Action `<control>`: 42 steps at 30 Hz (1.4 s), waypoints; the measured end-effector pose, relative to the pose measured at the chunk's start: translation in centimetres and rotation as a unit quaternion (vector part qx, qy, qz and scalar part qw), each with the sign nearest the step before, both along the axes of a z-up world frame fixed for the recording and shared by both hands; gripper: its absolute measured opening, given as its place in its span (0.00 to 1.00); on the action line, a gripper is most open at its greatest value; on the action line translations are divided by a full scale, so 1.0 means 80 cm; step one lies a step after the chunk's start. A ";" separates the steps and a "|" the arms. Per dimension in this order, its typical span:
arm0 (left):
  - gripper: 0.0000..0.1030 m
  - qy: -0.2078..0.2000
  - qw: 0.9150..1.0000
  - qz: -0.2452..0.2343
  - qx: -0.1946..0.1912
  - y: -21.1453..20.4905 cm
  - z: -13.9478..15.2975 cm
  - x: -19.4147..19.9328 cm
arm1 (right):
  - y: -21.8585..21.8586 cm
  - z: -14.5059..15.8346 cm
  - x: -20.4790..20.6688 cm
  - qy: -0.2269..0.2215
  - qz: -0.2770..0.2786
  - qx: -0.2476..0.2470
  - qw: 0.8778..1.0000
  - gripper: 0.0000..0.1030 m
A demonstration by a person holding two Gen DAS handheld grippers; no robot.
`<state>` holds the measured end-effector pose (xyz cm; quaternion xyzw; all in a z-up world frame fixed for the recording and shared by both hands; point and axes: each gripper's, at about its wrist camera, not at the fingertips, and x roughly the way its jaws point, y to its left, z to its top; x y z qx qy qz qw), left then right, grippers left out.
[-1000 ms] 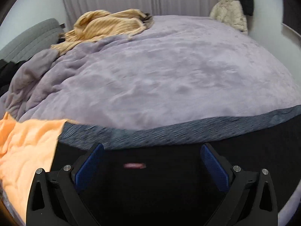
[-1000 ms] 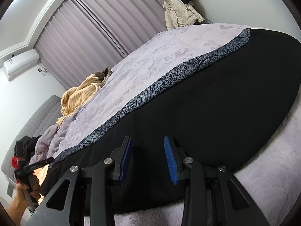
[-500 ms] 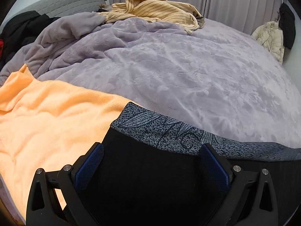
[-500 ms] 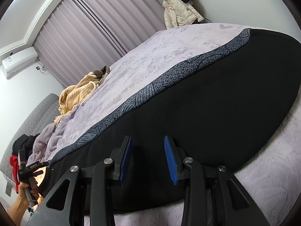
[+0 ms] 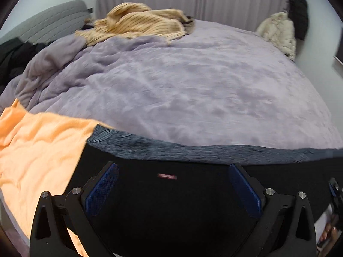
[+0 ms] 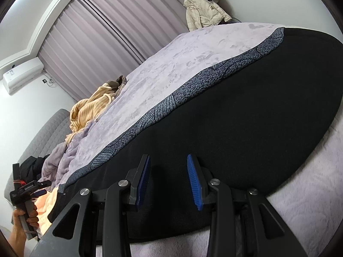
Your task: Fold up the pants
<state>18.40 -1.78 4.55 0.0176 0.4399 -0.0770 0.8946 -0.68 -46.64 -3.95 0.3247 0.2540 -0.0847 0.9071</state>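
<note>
The left wrist view alone shows the small red label (image 5: 167,176) on the black pants (image 5: 171,209) and the orange towel (image 5: 38,150) spread at 9 o'clock; the right wrist view alone shows the air conditioner (image 6: 22,75) at 10 o'clock and the person's hand (image 6: 23,216) at 8 o'clock gripping the left tool. Both show the pants lying flat on the lilac bedspread (image 5: 182,90), their patterned grey band (image 6: 193,85) along the far edge. The left gripper (image 5: 171,186) tilts steeply down above the pants near their end beside the towel, jaws wide apart, nothing between the pads. The right gripper (image 6: 168,176) points shallowly down over the pants, jaws partly open; whether fabric is pinched between them cannot be told.
</note>
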 end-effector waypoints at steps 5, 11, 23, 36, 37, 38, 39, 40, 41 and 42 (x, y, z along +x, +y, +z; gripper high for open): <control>1.00 -0.023 0.991 -0.131 -0.002 -0.139 0.026 -0.054 | -0.027 0.031 -0.035 -0.002 0.009 0.087 0.996 0.46; 1.00 0.010 0.976 -0.219 -0.018 -0.295 -0.005 -0.099 | -0.120 0.064 -0.132 0.006 -0.111 0.079 0.991 0.46; 1.00 0.044 0.974 -0.221 0.025 -0.418 -0.075 -0.114 | -0.201 0.003 -0.153 0.007 -0.126 0.187 0.974 0.39; 1.00 -0.018 0.973 -0.230 -0.025 -0.412 -0.028 -0.126 | -0.215 0.006 -0.101 -0.020 -0.100 0.184 0.978 0.17; 1.00 -0.044 0.971 -0.235 -0.034 -0.420 -0.013 -0.125 | -0.213 0.009 -0.102 -0.031 -0.093 0.179 0.979 0.17; 1.00 -0.052 0.968 -0.240 -0.046 -0.430 -0.005 -0.121 | -0.213 0.011 -0.102 -0.039 -0.087 0.177 0.980 0.17; 1.00 -0.034 0.967 -0.246 -0.064 -0.444 -0.005 -0.111 | -0.214 0.009 -0.102 -0.042 -0.084 0.180 0.979 0.17; 1.00 0.000 0.964 -0.250 -0.088 -0.456 -0.013 -0.099 | -0.217 0.005 -0.102 -0.044 -0.083 0.188 0.978 0.17; 1.00 0.034 0.960 -0.254 -0.117 -0.467 -0.024 -0.087 | -0.219 0.000 -0.100 -0.044 -0.082 0.198 0.976 0.20; 1.00 0.059 0.954 -0.259 -0.140 -0.476 -0.037 -0.079 | -0.221 -0.006 -0.100 -0.043 -0.083 0.209 0.973 0.20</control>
